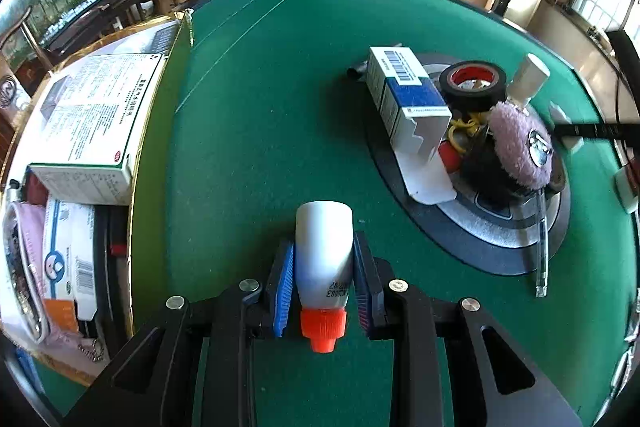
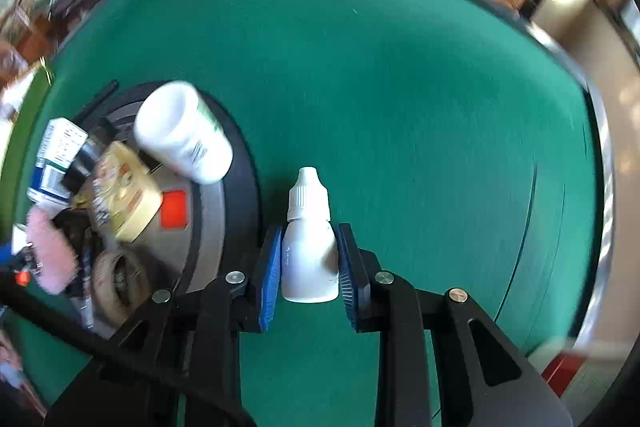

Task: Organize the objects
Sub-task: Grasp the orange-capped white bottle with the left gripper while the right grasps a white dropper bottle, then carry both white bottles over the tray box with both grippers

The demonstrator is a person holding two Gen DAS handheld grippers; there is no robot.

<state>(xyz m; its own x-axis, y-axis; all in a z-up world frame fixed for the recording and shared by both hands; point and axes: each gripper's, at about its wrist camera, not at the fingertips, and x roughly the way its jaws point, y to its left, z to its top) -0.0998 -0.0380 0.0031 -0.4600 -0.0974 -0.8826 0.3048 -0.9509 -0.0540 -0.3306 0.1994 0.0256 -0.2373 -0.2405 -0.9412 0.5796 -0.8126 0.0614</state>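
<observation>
Both the left gripper and the right gripper are built of black angular linkage arms, fastened with round silver screws and fitted with ribbed blue pads.

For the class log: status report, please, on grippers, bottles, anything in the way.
Left gripper shut on orange-capped bottle. Right gripper shut on white dropper bottle. Cluttered disc beside both; green table ahead.
</observation>
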